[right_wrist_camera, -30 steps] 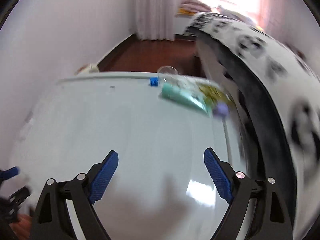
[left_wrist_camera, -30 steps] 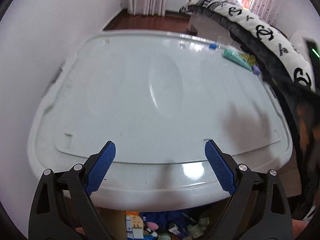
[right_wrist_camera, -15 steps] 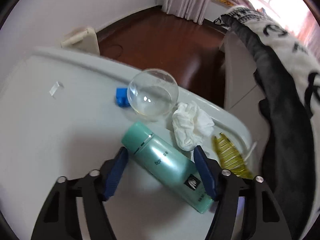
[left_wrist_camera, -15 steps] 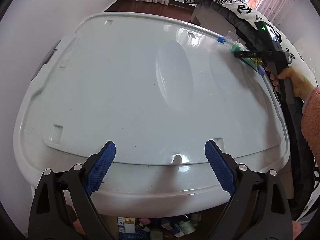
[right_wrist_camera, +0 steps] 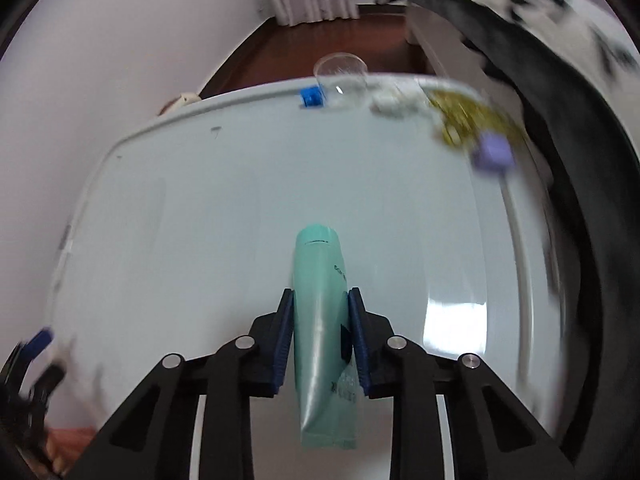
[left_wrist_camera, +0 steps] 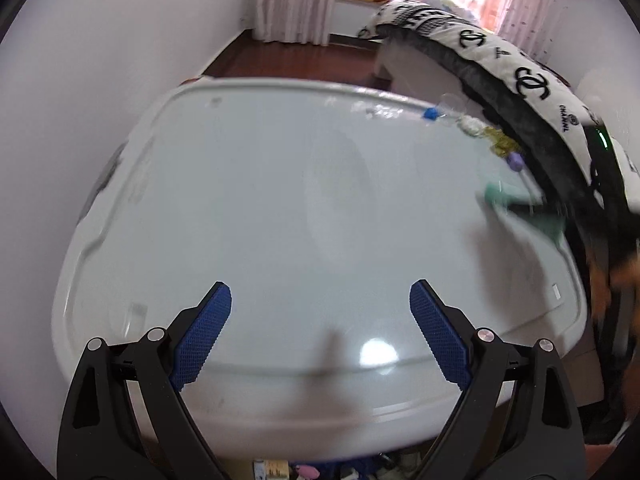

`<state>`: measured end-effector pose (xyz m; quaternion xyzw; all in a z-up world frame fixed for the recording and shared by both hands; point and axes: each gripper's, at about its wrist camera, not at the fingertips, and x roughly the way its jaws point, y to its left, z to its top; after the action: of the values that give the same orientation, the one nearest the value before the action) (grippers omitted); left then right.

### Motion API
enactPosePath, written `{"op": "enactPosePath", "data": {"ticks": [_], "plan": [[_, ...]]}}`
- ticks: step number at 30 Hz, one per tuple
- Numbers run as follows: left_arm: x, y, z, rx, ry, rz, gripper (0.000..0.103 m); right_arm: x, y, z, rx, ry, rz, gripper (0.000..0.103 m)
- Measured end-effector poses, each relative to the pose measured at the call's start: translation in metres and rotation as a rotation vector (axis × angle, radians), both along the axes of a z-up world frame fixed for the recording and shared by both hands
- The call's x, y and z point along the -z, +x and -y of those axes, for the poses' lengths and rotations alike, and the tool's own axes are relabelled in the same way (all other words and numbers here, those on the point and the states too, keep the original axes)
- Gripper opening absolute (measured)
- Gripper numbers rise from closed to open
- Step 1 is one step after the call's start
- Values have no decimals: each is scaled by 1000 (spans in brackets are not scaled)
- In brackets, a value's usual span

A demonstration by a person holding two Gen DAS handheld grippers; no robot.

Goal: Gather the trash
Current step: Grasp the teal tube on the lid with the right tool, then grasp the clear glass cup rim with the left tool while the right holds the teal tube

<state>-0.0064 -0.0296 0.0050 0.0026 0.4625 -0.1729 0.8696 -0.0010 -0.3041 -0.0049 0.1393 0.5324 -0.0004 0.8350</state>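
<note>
A teal green tube [right_wrist_camera: 318, 248] sits between the blue pads of my right gripper [right_wrist_camera: 321, 294], cap end pointing away; the jaws are closing and both pads press its sides. It hangs above a big white plastic lid [right_wrist_camera: 200, 220]. In the left wrist view the tube [left_wrist_camera: 516, 204] is a blur at the lid's right edge. Along the lid's far right edge lie a clear cup [right_wrist_camera: 340, 70], a blue cap [right_wrist_camera: 311, 97], a crumpled white tissue [right_wrist_camera: 390, 106], a yellow wrapper [right_wrist_camera: 468, 120] and a purple piece [right_wrist_camera: 492, 154]. My left gripper [left_wrist_camera: 320, 300] stands open over the lid's near edge, nothing between its fingers.
A bed with a black and white blanket [left_wrist_camera: 532, 80] runs along the lid's right side. A white wall [left_wrist_camera: 100, 80] stands at the left. Dark wood floor [left_wrist_camera: 300, 60] and curtains lie beyond. Small items [left_wrist_camera: 304, 470] show below the lid's near edge.
My right gripper came down over the green tube, its jaws narrowed onto it, and it has drawn back along the lid with the tube. The left gripper stays open near the front edge.
</note>
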Motion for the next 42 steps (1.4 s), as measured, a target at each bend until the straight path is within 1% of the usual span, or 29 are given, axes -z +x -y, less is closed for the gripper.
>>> {"op": "enactPosePath", "data": {"ticks": [1, 2, 3, 4, 6, 8, 10, 11, 13, 14, 16, 17, 19, 21, 23, 24, 25, 26, 27, 28, 29, 30, 32, 33, 36, 39, 41, 42], "plan": [[-5, 13, 13, 38, -3, -3, 89, 2, -9, -2, 13, -6, -11, 26], [-10, 28, 30, 74, 12, 1, 89, 6, -21, -5, 30, -14, -22, 26], [-18, 48, 54, 132, 37, 4, 89, 11, -28, -3, 49, -10, -40, 26], [-23, 63, 72, 159, 62, 10, 89, 13, -36, -1, 63, 0, -33, 26], [-32, 92, 108, 213, 83, 15, 89, 13, -47, -3, 65, -32, -31, 26], [-34, 130, 148, 259, 89, -31, 89, 13, -46, -4, 54, -54, -23, 27], [-29, 166, 183, 251, 139, -54, 89, 15, -42, -8, 51, -73, -18, 27], [-24, 184, 199, 250, 148, -77, 89, 16, -42, -10, 49, -83, -10, 28], [-16, 213, 221, 219, 170, -110, 88, 22, -39, -10, 35, -66, -11, 29], [-10, 230, 234, 198, 191, -119, 87, 20, -35, -11, 20, -80, -4, 29], [-4, 251, 247, 175, 191, -136, 77, 20, -39, -16, -8, -85, 1, 29], [-1, 261, 254, 164, 194, -142, 76, 20, -39, -15, -12, -79, 3, 29], [7, 278, 270, 155, 228, -158, 69, 20, -36, -12, -17, -61, 2, 29], [13, 282, 280, 174, 250, -153, 64, 21, -34, -10, -21, -50, 3, 29], [20, 285, 290, 193, 292, -143, 60, 20, -34, -12, -23, -58, 6, 29], [23, 288, 293, 197, 303, -152, 47, 21, -33, -12, -24, -62, 9, 29], [31, 290, 294, 200, 302, -182, 27, 21, -33, -13, -25, -65, 13, 29], [34, 289, 293, 191, 289, -196, 23, 21, -32, -13, -25, -67, 16, 29], [33, 287, 291, 184, 270, -196, 11, 21, -33, -13, -22, -64, 18, 29], [34, 286, 287, 194, 240, -219, 3, 21, -33, -12, -14, -50, 23, 29], [33, 285, 283, 195, 206, -232, 3, 20, -34, -11, -7, -40, 26, 28], [28, 284, 274, 174, 176, -228, 3, 20, -34, -9, 0, -22, 28, 28], [19, 282, 260, 166, 118, -235, 3, 20, -36, -1, 24, 53, 27, 28], [13, 280, 254, 170, 90, -241, 3, 19, -37, 2, 34, 74, 28, 28], [-17, 258, 232, 193, 40, -209, 3, 11, -41, 5, 46, 102, 44, 28], [-62, 215, 197, 243, -31, -149, 3, -4, -48, 4, 49, 121, 73, 28], [-87, 187, 178, 266, -45, -115, 3, -20, -58, -3, 51, 128, 97, 28], [-102, 160, 159, 280, -43, -89, 3, -27, -65, -7, 48, 140, 111, 28]]}}
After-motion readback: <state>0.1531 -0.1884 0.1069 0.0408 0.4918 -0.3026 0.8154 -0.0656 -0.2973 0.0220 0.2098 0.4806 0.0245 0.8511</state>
